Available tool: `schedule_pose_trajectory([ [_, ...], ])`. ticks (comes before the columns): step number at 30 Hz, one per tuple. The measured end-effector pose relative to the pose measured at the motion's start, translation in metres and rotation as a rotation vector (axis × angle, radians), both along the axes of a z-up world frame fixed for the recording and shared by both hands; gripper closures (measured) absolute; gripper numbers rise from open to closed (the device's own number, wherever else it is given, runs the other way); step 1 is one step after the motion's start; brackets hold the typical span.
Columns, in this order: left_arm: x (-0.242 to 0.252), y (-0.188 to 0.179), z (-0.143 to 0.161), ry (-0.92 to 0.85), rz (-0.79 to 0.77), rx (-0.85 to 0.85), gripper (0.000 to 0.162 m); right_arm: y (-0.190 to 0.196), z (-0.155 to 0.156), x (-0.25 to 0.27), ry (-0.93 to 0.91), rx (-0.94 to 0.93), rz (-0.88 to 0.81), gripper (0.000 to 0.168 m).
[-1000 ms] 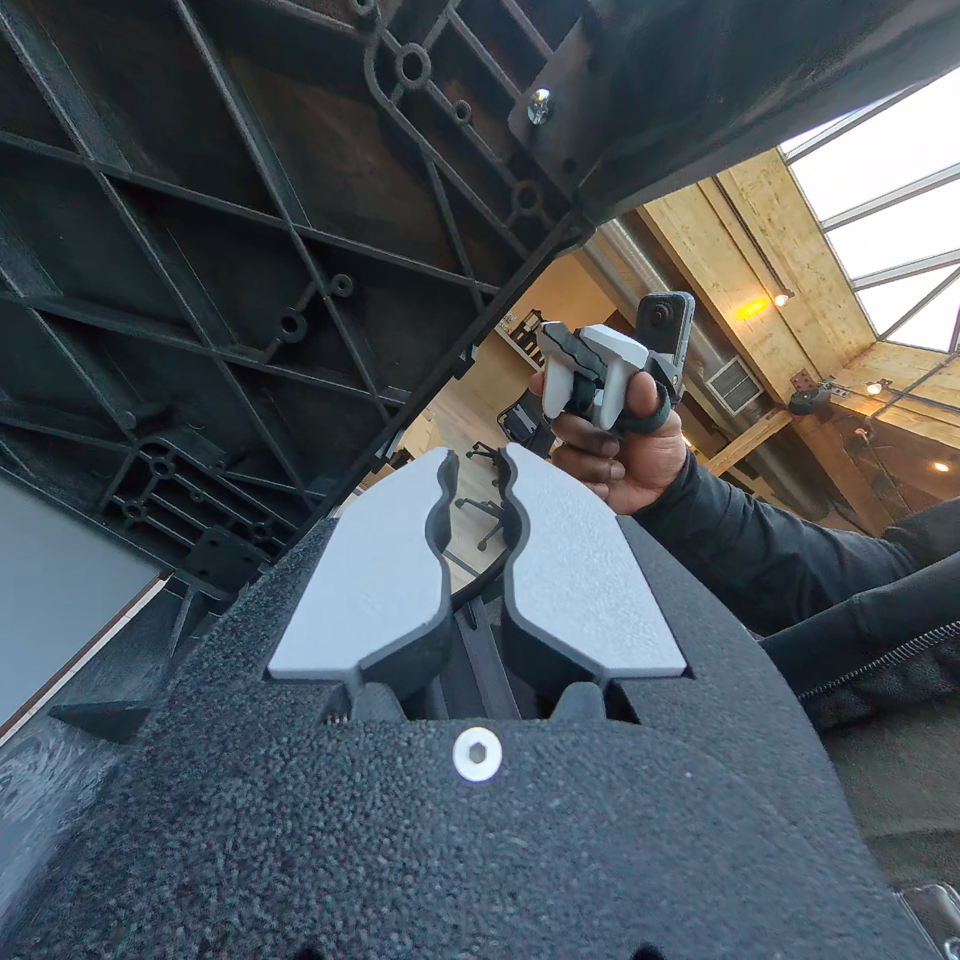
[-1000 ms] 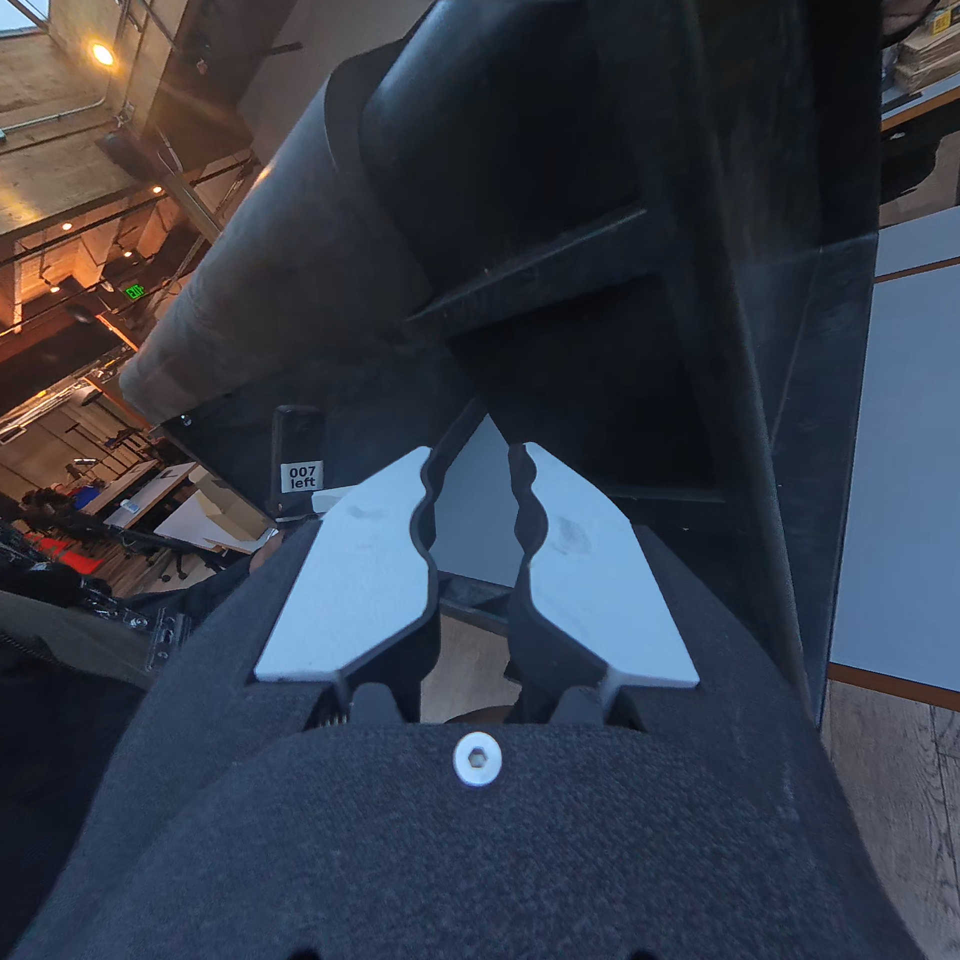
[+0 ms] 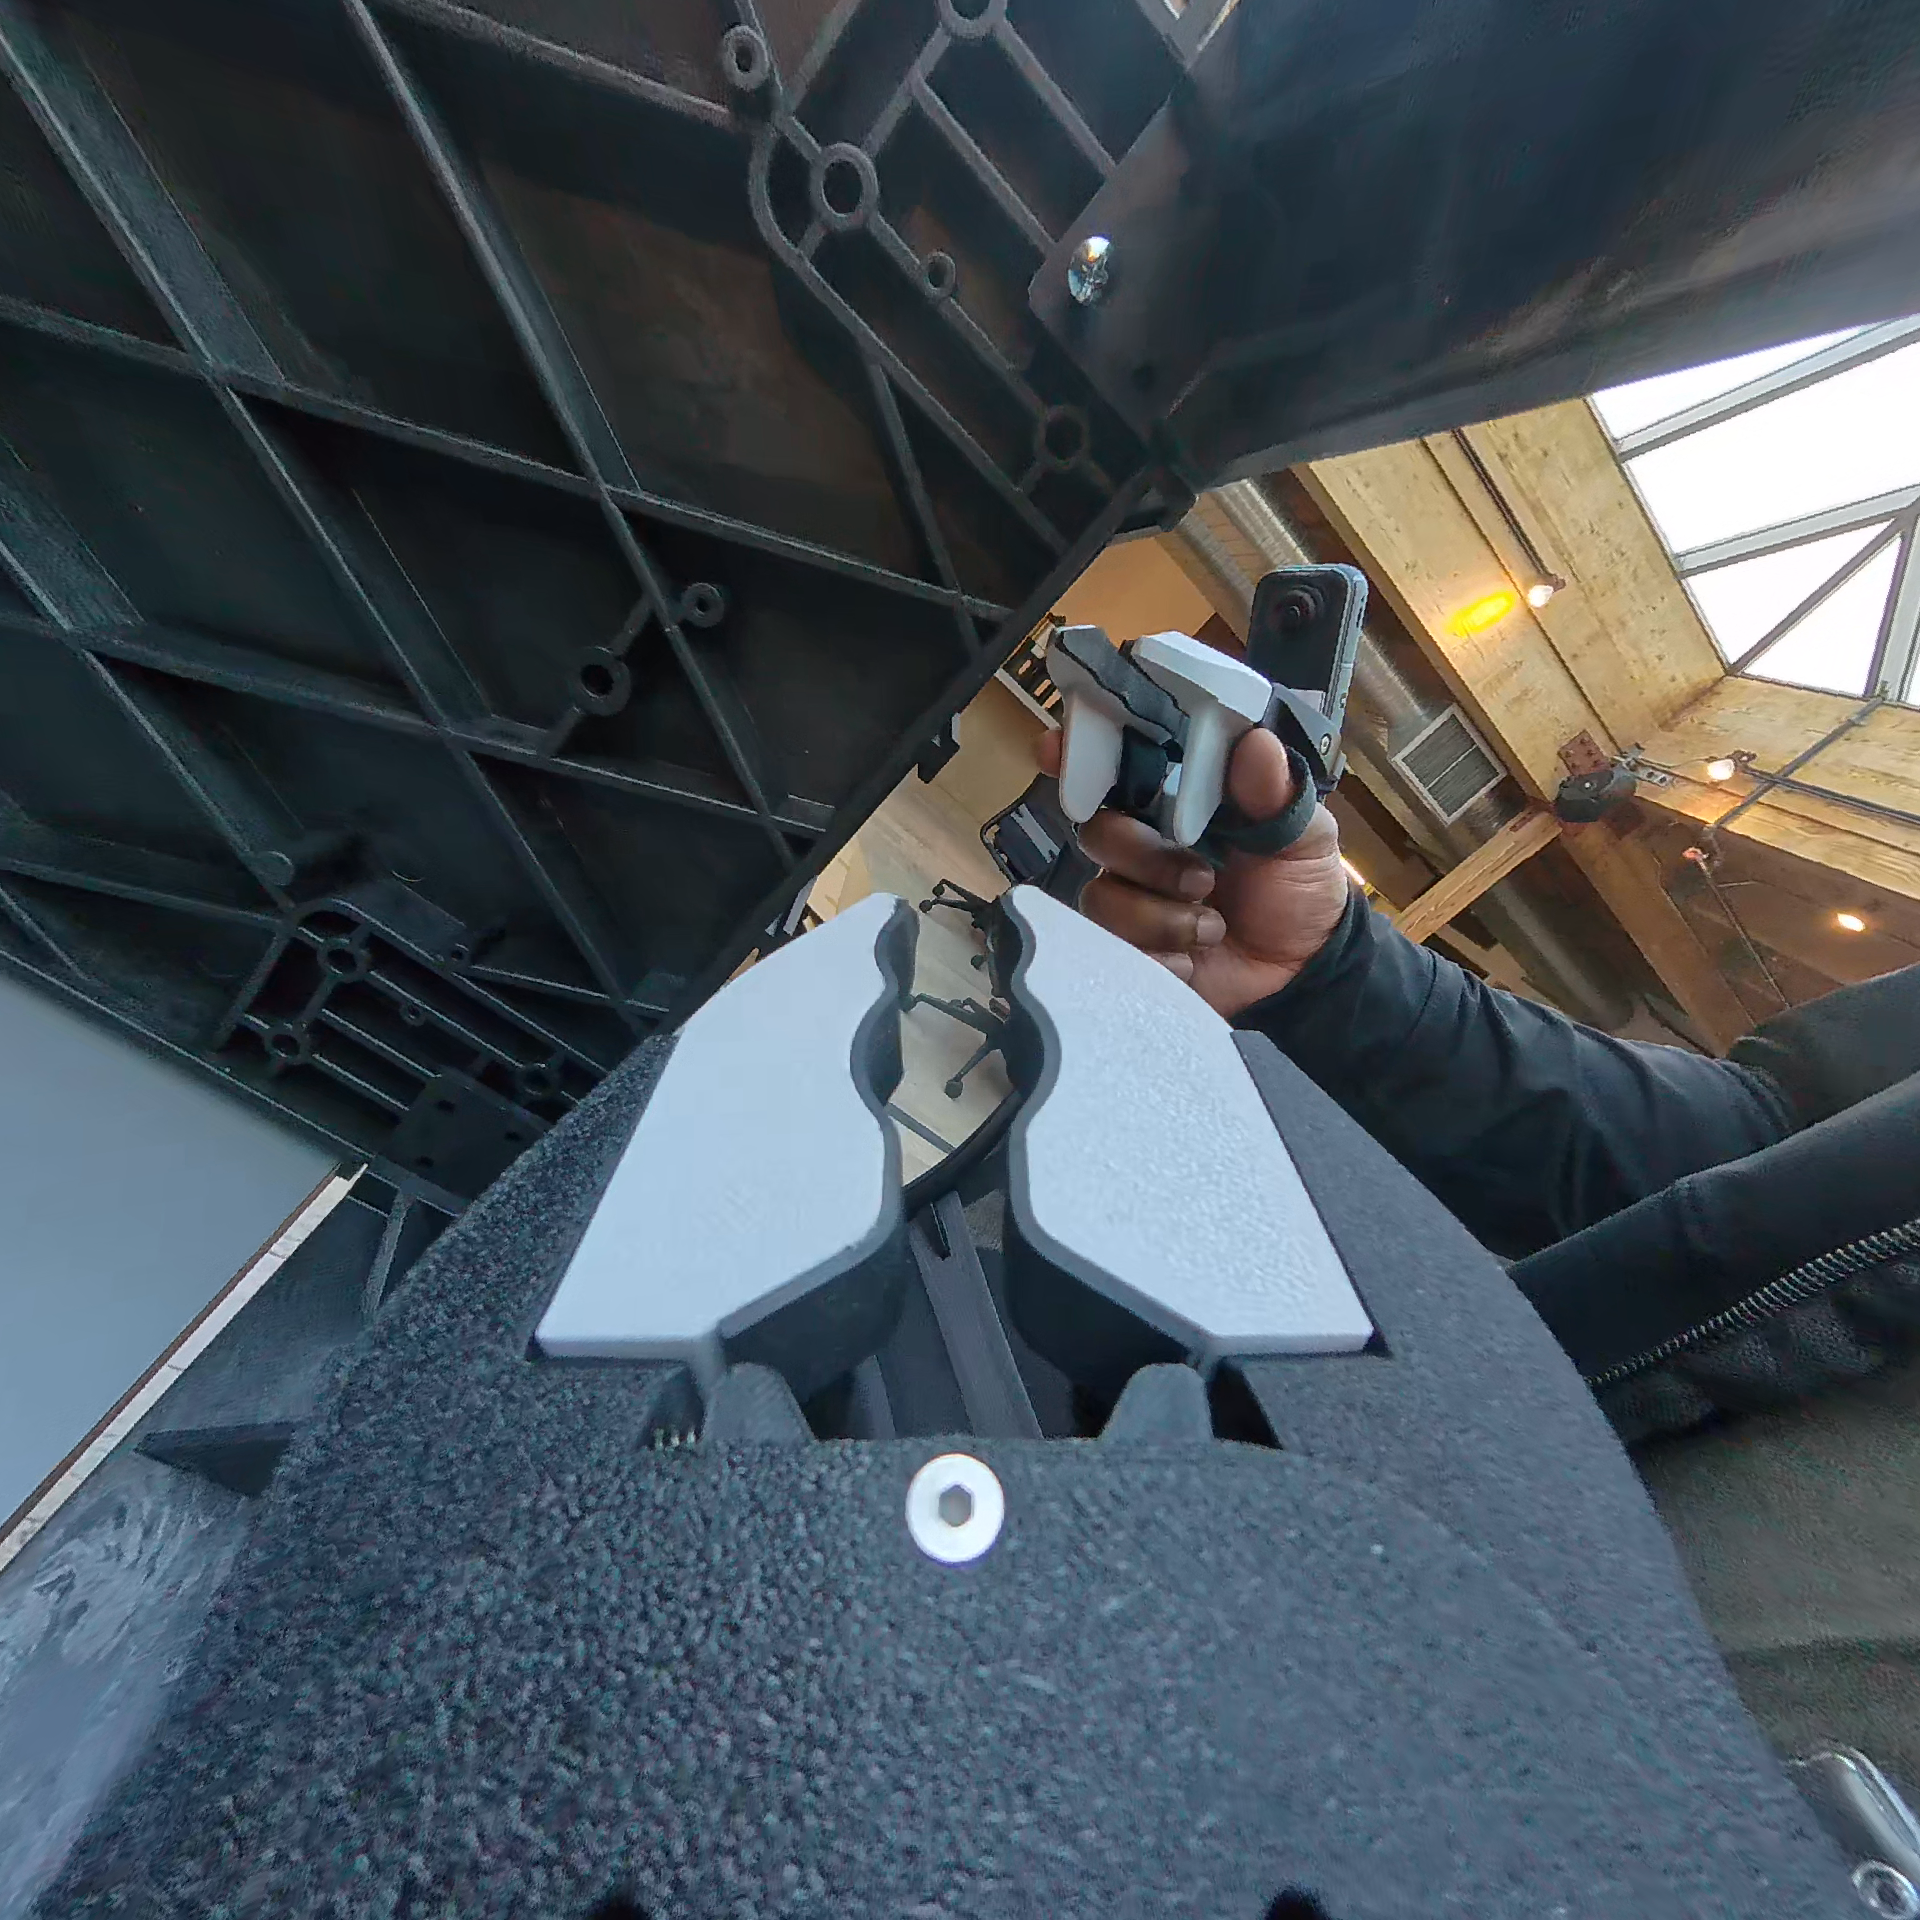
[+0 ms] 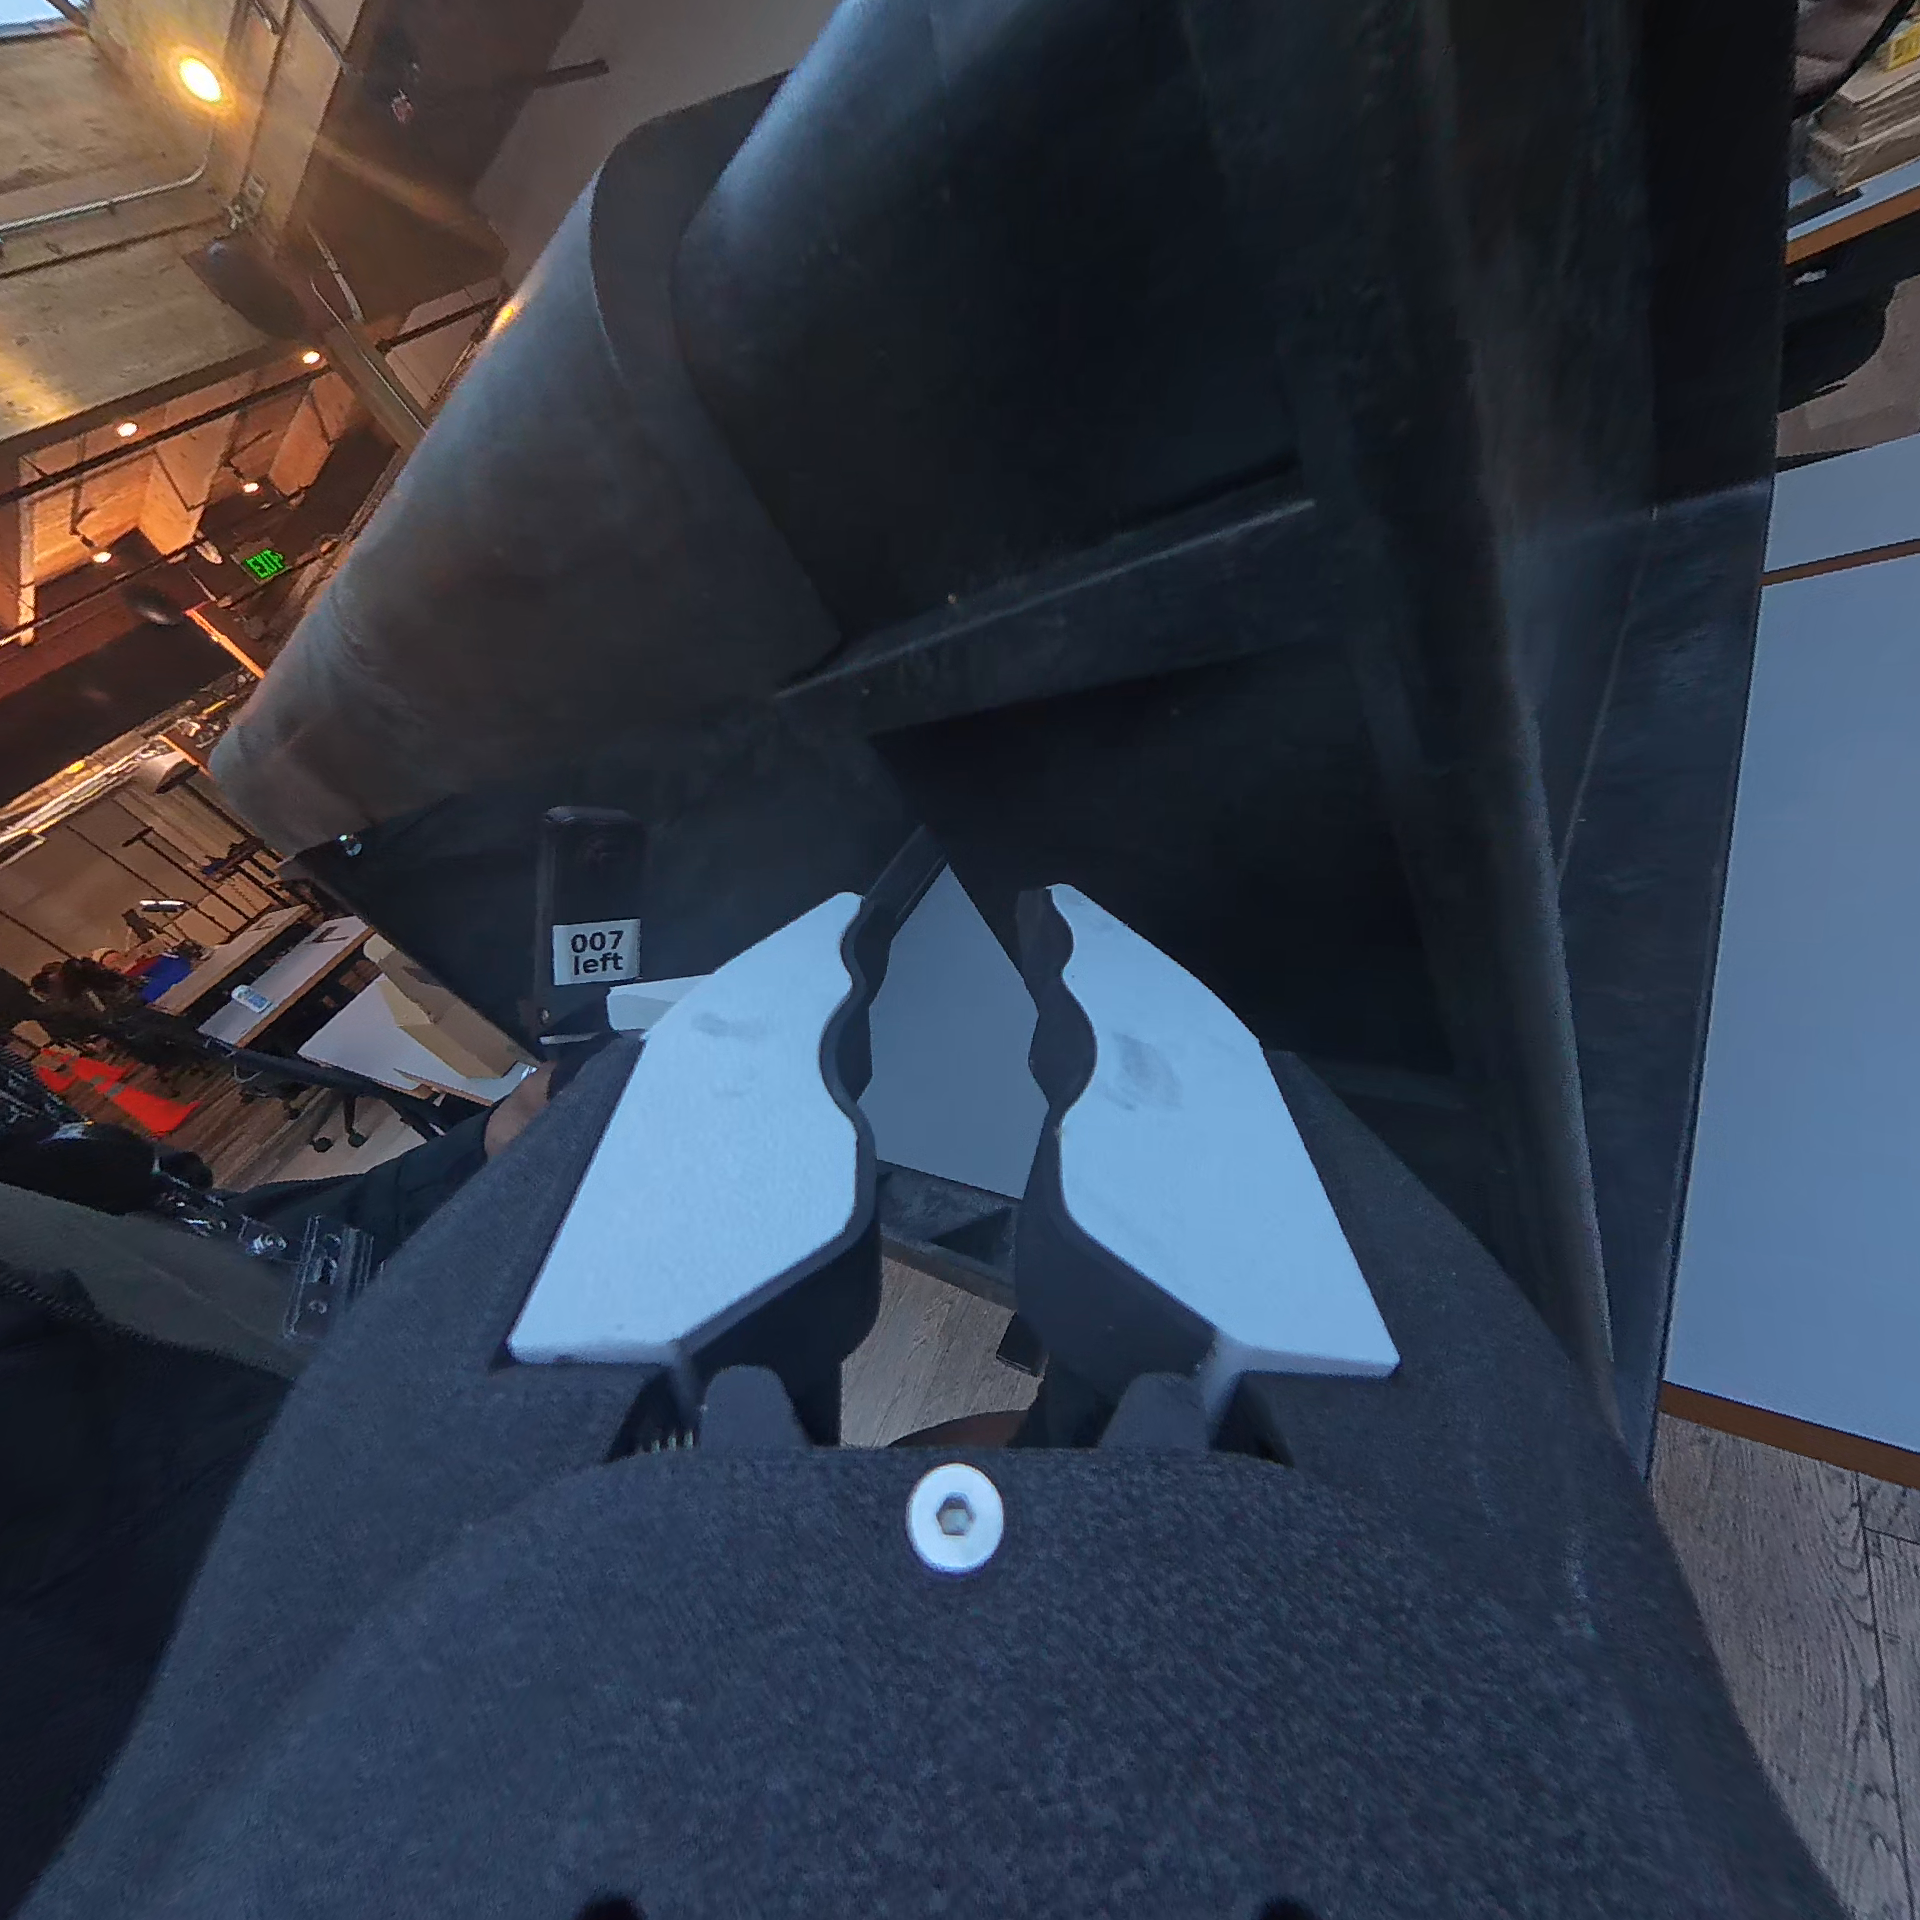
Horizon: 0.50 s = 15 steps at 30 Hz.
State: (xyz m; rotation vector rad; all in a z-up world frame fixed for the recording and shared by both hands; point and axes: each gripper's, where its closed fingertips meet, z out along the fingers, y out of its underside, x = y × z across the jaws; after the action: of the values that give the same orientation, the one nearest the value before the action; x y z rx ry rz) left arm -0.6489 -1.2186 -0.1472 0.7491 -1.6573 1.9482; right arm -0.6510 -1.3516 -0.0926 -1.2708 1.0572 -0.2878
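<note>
Black ribbed panel (image 3: 468, 520) is seen above and to the left of the left gripper (image 3: 956, 920), near it but not touched. A grey tabletop (image 3: 114, 1195) is seen lower left, a timber ceiling (image 3: 1558, 540) and a skylight (image 3: 1787, 468) at the right. The left gripper's fingers are held slightly apart, with nothing between them. The right gripper (image 4: 956, 894) is likewise spread and empty, just below a black column (image 4: 623, 468).

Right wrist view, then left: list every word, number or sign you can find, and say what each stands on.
White sticker on the black camera: printed writing, not quoted here.
Green lit sign high at far left: lettering, not quoted here.
Left wrist view: no writing visible.
</note>
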Motion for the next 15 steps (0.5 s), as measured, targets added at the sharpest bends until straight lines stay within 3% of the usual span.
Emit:
schedule_pose_trajectory([
  [15,-0.007,-0.013,-0.009,0.007,-0.015,0.004,0.147,-0.001,-0.005,0.000,0.002,-0.004,-0.010,0.139],
])
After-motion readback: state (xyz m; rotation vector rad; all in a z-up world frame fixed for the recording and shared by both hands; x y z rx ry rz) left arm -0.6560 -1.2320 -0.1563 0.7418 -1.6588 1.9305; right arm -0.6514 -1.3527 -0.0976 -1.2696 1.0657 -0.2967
